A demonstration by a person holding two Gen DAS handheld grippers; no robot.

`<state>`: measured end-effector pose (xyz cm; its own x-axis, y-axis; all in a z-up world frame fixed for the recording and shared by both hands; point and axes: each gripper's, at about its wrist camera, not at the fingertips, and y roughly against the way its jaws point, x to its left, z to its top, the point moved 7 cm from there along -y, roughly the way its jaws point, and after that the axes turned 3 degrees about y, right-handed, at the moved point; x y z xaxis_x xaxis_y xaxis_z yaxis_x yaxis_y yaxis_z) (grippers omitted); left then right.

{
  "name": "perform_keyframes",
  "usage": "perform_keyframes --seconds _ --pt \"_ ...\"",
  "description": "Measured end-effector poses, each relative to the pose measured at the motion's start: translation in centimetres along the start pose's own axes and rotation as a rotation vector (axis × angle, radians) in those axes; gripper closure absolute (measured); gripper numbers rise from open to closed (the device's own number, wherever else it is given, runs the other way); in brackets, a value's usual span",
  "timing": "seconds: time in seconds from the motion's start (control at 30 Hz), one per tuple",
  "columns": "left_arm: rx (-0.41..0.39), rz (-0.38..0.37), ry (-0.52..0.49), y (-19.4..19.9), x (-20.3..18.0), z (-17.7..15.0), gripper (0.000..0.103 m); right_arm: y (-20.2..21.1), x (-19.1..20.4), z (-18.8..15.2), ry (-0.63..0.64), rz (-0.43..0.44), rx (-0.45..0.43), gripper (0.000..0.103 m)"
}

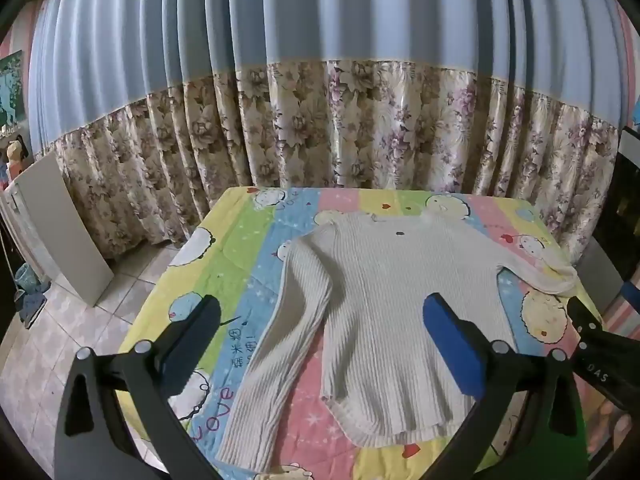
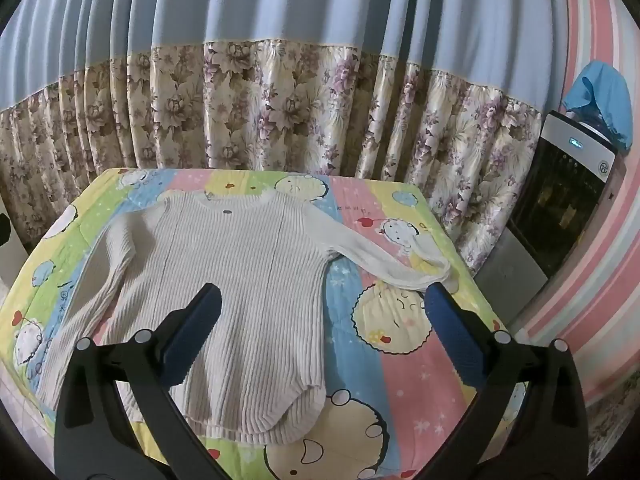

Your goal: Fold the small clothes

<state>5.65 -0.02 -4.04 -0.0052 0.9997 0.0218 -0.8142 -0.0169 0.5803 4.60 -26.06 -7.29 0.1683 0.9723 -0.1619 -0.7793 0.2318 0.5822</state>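
A cream ribbed sweater [image 1: 384,300] [image 2: 240,280] lies flat on the cartoon-print quilt [image 1: 224,264] [image 2: 400,344], collar at the far side, hem towards me. Its left sleeve [image 1: 276,344] runs down along the body to the near edge. Its right sleeve [image 2: 384,256] stretches out to the right, cuff near the quilt's right edge. My left gripper [image 1: 322,320] hovers open above the sweater's lower left, holding nothing. My right gripper [image 2: 322,312] hovers open above the hem's right side, also holding nothing. The right gripper's black body [image 1: 592,344] shows at the right of the left wrist view.
A blue and floral curtain [image 1: 320,120] hangs close behind the table. A white board [image 1: 64,220] leans at the left over a tiled floor [image 1: 48,352]. A black water dispenser [image 2: 560,192] with a blue-covered bottle stands at the right by a striped wall.
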Motion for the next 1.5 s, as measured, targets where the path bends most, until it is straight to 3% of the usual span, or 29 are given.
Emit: perform_keyframes --seconds 1.5 --pt "0.0 -0.015 0.002 -0.5 -0.7 -0.7 0.002 0.2 -0.3 0.5 -0.002 0.0 -0.005 0.003"
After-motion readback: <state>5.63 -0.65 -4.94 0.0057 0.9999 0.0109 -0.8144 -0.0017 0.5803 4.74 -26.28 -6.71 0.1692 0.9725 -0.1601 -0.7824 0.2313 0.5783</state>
